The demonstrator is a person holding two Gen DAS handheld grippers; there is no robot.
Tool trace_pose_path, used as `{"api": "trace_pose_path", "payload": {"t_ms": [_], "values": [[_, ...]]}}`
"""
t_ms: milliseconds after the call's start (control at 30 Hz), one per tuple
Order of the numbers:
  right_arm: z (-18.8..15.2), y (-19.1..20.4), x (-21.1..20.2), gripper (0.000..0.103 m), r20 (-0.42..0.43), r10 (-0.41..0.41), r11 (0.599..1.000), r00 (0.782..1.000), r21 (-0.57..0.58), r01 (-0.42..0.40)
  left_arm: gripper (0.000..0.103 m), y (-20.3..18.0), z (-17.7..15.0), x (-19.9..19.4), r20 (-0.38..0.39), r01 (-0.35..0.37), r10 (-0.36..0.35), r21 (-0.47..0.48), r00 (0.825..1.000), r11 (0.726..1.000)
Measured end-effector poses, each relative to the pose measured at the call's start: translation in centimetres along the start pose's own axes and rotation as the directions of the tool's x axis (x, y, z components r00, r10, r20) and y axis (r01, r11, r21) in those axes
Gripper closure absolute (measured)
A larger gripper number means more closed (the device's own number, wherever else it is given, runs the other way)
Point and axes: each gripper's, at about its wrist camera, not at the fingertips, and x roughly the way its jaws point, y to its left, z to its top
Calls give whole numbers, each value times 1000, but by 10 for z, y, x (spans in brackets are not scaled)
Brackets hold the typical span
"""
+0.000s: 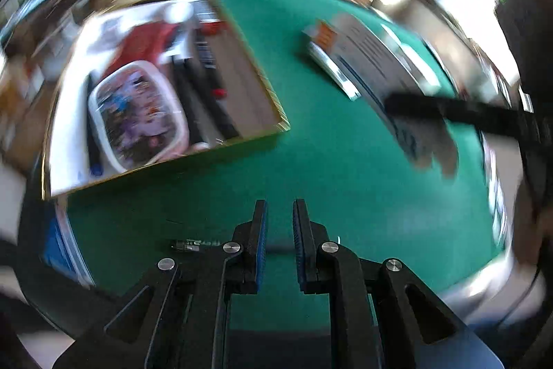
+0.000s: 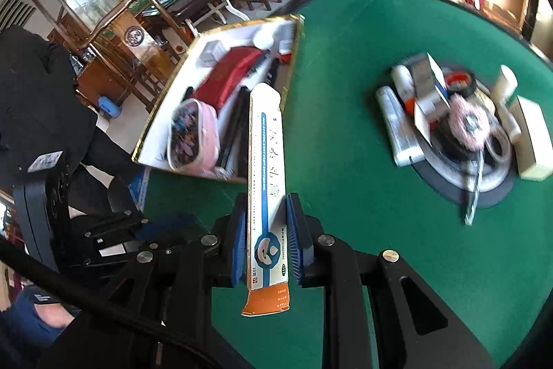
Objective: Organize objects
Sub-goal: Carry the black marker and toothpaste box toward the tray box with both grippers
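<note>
Right gripper point(image 2: 266, 232) pinches a long white carton point(image 2: 265, 175) with a blue stripe and orange end, blue pads pressed on both long sides near the orange end. Carton sticks out forward from the jaws over the green bench point(image 2: 345, 196), its far tip reaching toward the near edge of the gold-rimmed tray point(image 2: 152, 120). Cannot tell whether the tip overlaps the tray or just lines up with it.

Left gripper point(image 1: 280, 230) has its jaws drawn nearly together, only a narrow gap showing, nothing between the pads. It hangs over bare green felt, pointing steeply down. Left wrist view is heavily motion-blurred.

Tray sits on the bench left of centre in the right wrist view. Inside: a pink pouch point(image 2: 193, 137) with a busy print at the near end, a red flat item point(image 2: 231, 75) behind it, dark long bars point(image 2: 238, 123) along the right side, small white pieces at the far end.

Pile of loose objects point(image 2: 456, 113) lies well apart from the tray, on the right: white tubes, small boxes, a pink round thing, tape rolls; details blurred.

A person in dark clothing point(image 2: 38, 99) is at the left edge.
</note>
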Motion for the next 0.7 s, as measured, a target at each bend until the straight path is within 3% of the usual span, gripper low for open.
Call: {"api": "trace_pose_path", "payload": {"t_ms": [100, 167, 300, 367, 467, 500, 633, 700], "values": [[-13, -13, -3, 84, -14, 1, 1000, 1000, 25, 0, 91, -10, -6, -3, -28, -25, 33, 236, 999, 971], [-20, -22, -4, 84, -22, 3, 999, 1000, 48, -2, 91, -14, -7, 0, -64, -32, 60, 364, 996, 931], [-27, -36, -11, 84, -22, 8, 996, 1000, 88, -6, 91, -15, -4, 23, -136, -45, 130, 501, 982, 864], [-29, -40, -17, 84, -10, 3, 995, 1000, 96, -2, 91, -18, -10, 35, -196, -2, 134, 556, 971, 831], [-30, -46, -25, 84, 8, -2, 994, 1000, 109, 1, 89, -20, -15, 48, -227, 11, 178, 647, 958, 763], [-31, -49, -26, 84, 10, -3, 993, 1000, 115, 2, 88, -20, -13, 50, -237, 26, 175, 658, 956, 753], [-36, -57, -26, 84, 5, 1, 988, 1000, 152, -2, 85, -12, -1, 64, -308, 91, 144, 636, 940, 766], [-37, -59, -25, 84, 2, 0, 986, 1000, 164, -1, 85, -8, 6, 68, -332, 102, 126, 589, 935, 801]]}}
